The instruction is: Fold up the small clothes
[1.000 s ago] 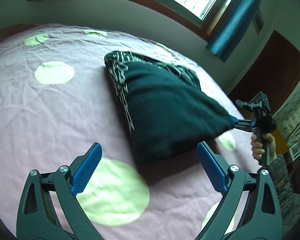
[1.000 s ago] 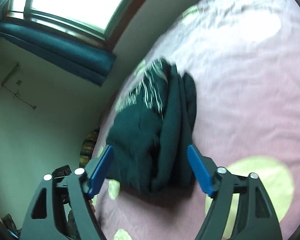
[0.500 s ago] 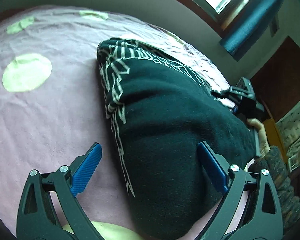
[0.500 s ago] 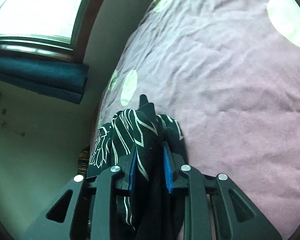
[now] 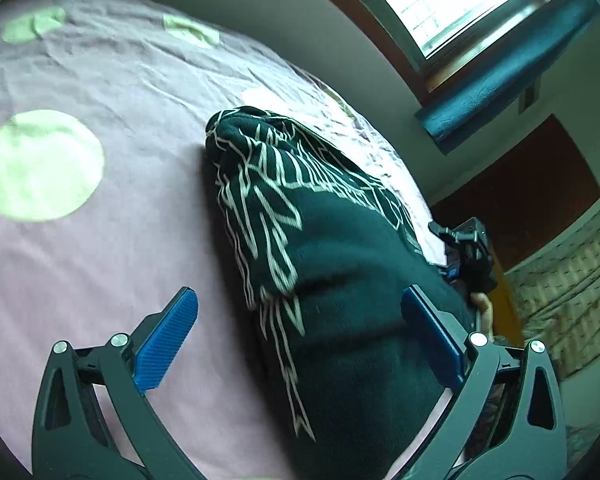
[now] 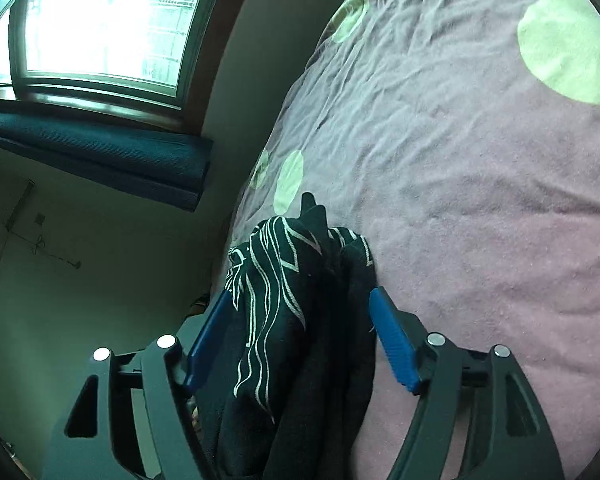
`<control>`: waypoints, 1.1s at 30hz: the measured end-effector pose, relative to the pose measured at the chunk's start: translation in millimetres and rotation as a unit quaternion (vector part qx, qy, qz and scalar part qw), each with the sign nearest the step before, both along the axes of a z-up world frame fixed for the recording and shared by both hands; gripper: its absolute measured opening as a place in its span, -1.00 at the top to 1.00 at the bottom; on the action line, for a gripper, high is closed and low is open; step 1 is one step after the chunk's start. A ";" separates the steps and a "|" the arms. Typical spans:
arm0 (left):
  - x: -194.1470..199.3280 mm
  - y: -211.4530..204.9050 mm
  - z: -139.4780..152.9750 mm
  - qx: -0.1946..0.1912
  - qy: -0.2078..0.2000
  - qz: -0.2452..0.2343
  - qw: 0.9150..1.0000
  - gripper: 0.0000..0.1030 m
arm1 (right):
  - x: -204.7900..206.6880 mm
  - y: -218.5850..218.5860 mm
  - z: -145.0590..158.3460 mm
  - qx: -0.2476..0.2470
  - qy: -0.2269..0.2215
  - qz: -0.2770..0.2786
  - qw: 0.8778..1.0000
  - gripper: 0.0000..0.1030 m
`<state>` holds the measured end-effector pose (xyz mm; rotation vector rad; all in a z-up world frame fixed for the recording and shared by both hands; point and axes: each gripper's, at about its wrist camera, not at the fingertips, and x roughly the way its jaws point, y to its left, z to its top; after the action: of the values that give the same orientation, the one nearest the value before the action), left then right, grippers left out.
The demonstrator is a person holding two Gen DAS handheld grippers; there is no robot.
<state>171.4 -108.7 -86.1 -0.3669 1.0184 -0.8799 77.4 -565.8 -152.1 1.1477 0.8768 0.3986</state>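
no readable text, label, brand, number or sign anywhere in either view

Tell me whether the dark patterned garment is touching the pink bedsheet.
Touching. In the left wrist view the dark patterned garment lies along the pink bedsheet, its left edge meeting the fabric with only a thin shadow and no gap.

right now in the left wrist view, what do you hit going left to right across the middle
big green dot on the pink bedsheet → dark patterned garment → right gripper in a hand → brown door
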 end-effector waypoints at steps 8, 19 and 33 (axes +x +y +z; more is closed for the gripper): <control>88.3 -39.7 -29.1 -0.009 0.049 0.007 0.999 -0.96 | 64.1 24.4 -7.4 -0.053 0.010 0.037 0.998 -0.39; 127.3 -60.2 -39.9 0.035 0.075 0.009 0.997 0.59 | 77.9 22.7 -26.9 -0.053 0.019 0.044 0.997 0.39; 137.1 11.4 -28.3 -0.151 0.161 0.075 0.972 -0.37 | 20.8 -19.3 -7.1 -0.015 0.018 -0.034 0.999 -0.20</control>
<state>308.5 -97.2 -114.5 -0.8570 1.1370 -0.8550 98.2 -585.1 -159.1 1.1572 0.8695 0.3083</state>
